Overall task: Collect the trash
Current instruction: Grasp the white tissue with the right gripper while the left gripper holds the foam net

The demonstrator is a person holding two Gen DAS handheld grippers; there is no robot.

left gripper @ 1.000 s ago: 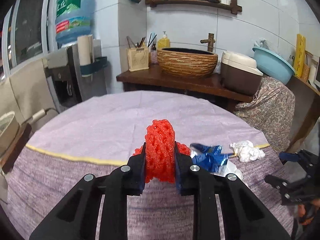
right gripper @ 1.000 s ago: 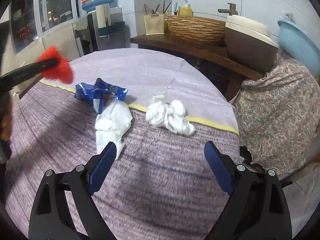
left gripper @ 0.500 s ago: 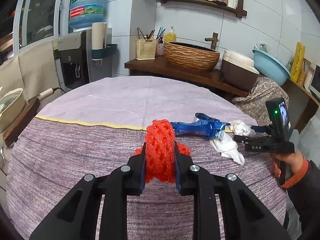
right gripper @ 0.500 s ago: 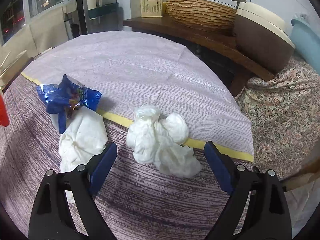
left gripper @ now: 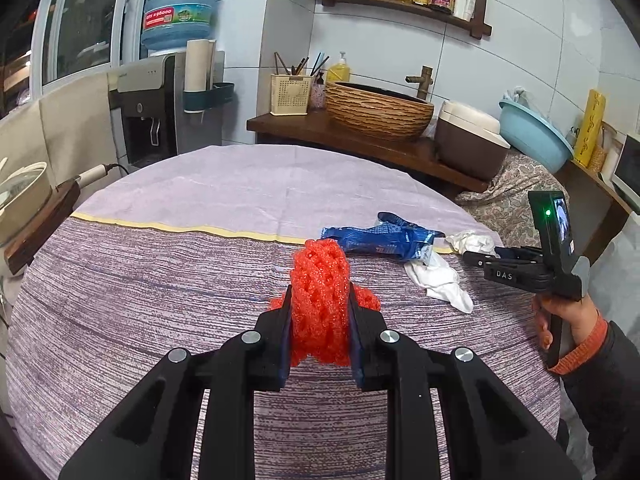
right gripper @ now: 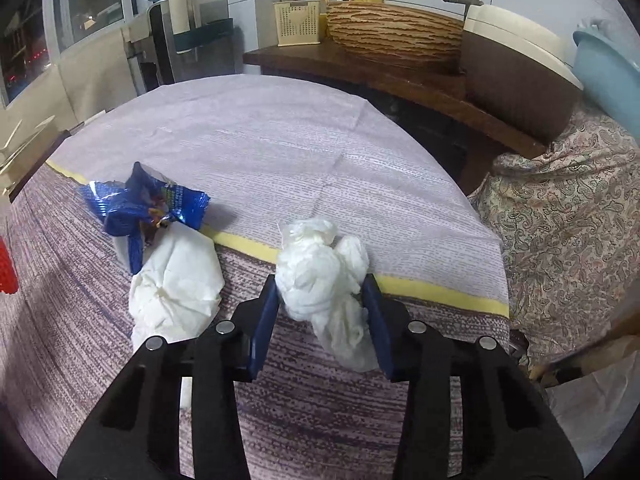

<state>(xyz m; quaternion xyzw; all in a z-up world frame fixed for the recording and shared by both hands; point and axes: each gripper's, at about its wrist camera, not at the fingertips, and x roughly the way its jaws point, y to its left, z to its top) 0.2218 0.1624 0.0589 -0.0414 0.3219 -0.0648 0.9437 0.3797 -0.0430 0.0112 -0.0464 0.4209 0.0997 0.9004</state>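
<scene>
**Both grippers loaded over the round bench**

The left gripper (left gripper: 319, 306) is pinching a wad of red foam fruit netting (left gripper: 319, 280), its two fingers pressed flat against either side so the mesh bulges up above them. It hangs over the near half of the bench (left gripper: 160, 280), which wears a purple-striped cloth with a yellow band across it.

Off to the right, the right gripper (right gripper: 322, 300) has its blue-padded fingers (right gripper: 264, 320) drawn in around a crumpled white tissue (right gripper: 320, 268), one pad on each flank of the wad. The tissue sits right on the yellow band near the bench's right edge, and I cannot tell whether it is off the cloth.

Two more bits of rubbish lie on the bench to the left of that tissue: a crushed blue snack wrapper (right gripper: 144, 208) across the yellow band, and a second white tissue (right gripper: 176, 280) just in front of it, touching its lower edge.

From the left side the person's right hand (left gripper: 560, 316) shows wrapped around the handle of its gripper, with a small lit screen standing up on top.
</scene>
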